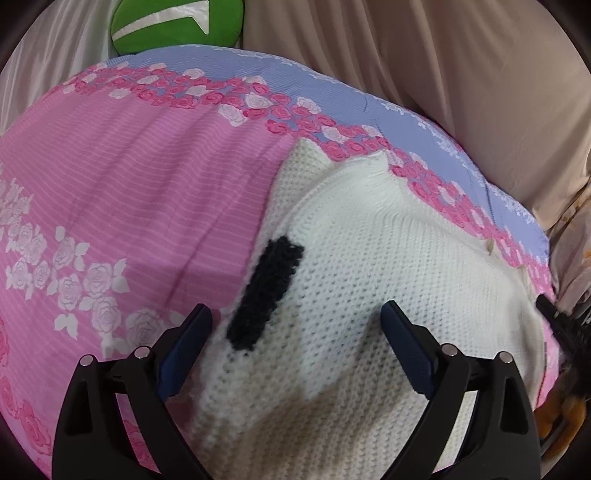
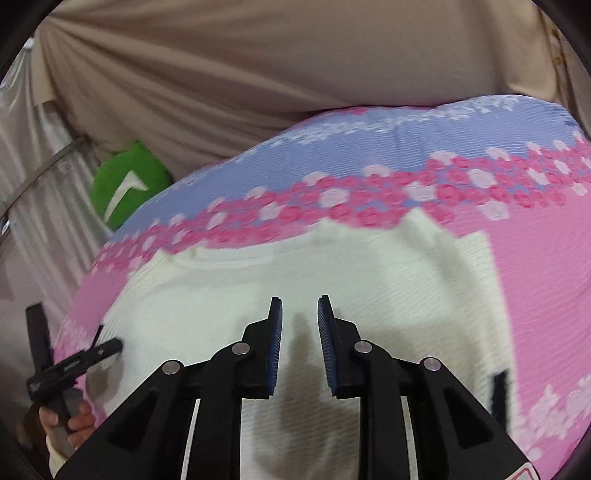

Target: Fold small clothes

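Note:
A white knit garment [image 1: 369,258] lies flat on the pink flowered bedsheet [image 1: 147,184]. A black woolly patch [image 1: 266,291] is sewn near its left edge. My left gripper [image 1: 295,306] hovers over the near part of the garment with its jaws wide apart and nothing between them. In the right wrist view the same garment [image 2: 258,280] spreads under my right gripper [image 2: 299,299]. Its jaws stand a narrow gap apart and grip nothing. The black patch [image 2: 500,395] shows at the garment's right edge there. The left gripper [image 2: 74,362] appears at the far left, held by a hand [image 2: 70,424].
The sheet has a lilac band [image 1: 332,85] along its far side, edged with pink roses. A green cushion [image 1: 162,26] sits beyond the far left corner. Beige draped cloth [image 1: 443,74] hangs behind the bed. The sheet's edge drops off at the right.

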Available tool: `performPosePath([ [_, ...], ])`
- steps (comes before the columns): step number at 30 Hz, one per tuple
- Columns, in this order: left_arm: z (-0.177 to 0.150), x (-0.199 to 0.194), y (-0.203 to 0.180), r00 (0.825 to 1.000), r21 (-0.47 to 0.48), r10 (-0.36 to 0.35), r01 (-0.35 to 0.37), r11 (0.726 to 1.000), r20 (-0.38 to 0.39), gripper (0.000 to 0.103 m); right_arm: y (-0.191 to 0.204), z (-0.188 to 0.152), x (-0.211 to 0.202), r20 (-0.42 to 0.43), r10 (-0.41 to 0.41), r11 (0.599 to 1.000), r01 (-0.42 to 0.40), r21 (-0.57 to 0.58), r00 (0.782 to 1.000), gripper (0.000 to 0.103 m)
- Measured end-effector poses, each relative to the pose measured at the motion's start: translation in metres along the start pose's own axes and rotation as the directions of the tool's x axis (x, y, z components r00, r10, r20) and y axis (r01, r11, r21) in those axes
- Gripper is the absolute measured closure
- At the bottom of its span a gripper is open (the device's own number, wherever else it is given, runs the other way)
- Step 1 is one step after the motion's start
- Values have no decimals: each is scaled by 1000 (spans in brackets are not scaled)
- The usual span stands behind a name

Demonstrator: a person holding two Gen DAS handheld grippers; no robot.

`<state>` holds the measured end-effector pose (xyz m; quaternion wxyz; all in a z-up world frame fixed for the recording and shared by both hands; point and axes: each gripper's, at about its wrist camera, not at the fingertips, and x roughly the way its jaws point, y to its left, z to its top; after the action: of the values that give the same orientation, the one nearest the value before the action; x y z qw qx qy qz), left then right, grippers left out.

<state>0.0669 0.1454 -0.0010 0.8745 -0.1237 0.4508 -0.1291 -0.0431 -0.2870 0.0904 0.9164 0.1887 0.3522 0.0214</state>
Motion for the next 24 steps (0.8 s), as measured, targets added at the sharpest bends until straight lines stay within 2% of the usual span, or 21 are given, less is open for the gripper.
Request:
performPosePath([
  [3,3,2,-5,999,-6,-37,36,999,-13,18,47,-26,20,-72,57,992,-65,-108,996,81],
  [5,4,1,-9,999,-7,-36,36,999,-16,37,62,-39,35,-106,33,986,-50,-158,994,80],
  [6,4,0,-9,999,-9,-35,35,999,-16,41,68,-45,42,-95,1,983,-19,-185,995,80],
  [8,6,-7,-10,999,-16,-37,37,999,-5,70,71,-50,43,-51,-25,974,13,-227,998,80],
  [9,8,-12,-12,1000,-16,-31,32,999,3,75,70,-50,42,-46,-26,974,15,-228,999,79],
  [12,11,-30,-23,998,-2,-61,61,998,35,78,65,-52,40,-45,6,979,-15,-203,999,78],
  [17,10,-68,-83,987,137,-113,98,986,110,80,57,-51,35,-44,42,984,-49,-169,998,77],
  [22,0,-90,-157,972,295,-200,156,943,126,80,38,-55,12,-11,137,988,-137,-67,991,66],
  [24,-6,-89,-183,967,345,-228,177,922,112,80,22,-59,-3,23,138,990,-137,-17,990,65],
])
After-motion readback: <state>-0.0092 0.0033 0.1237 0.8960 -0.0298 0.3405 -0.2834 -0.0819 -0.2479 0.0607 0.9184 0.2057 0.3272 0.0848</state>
